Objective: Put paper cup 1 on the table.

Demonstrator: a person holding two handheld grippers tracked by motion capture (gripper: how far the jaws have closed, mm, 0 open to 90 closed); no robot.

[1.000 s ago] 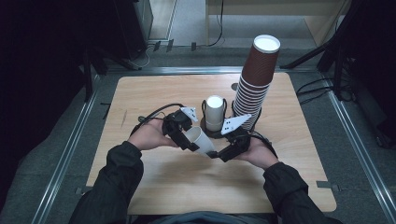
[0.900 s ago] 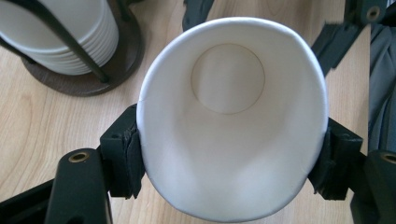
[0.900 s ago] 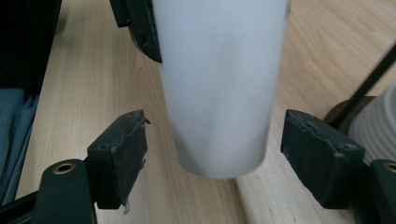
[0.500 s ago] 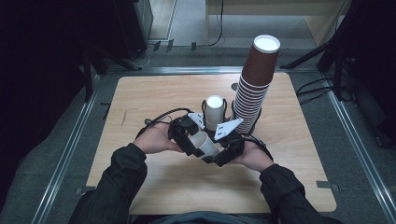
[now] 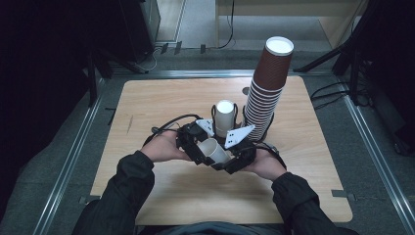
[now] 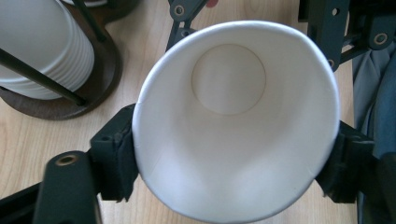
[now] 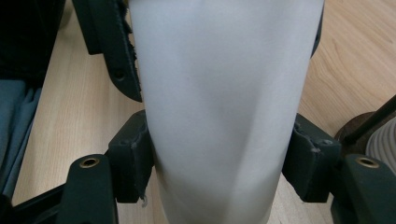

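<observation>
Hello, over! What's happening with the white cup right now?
Both hand-held grippers, left opening, right closing, around white cup. Handover underway. Cup stacks behind, not blocking.

The high view is dim overall. Light falls from above onto the table (image 5: 161, 98), which is the brightest zone; the floor and surroundings drop to near black at the left and right edges. Shadows on the table are soft and short. The high view is slightly soft, with fine detail lost in the dark sleeves.

The left gripper view is bright and evenly lit. The cup (image 6: 238, 126) interior shows mild glare and soft internal shading. Near parts at the bottom edge are out of focus.

The right gripper view is bright. The cup wall is nearly featureless, with faint shading, and the frame corners are blurred.
</observation>
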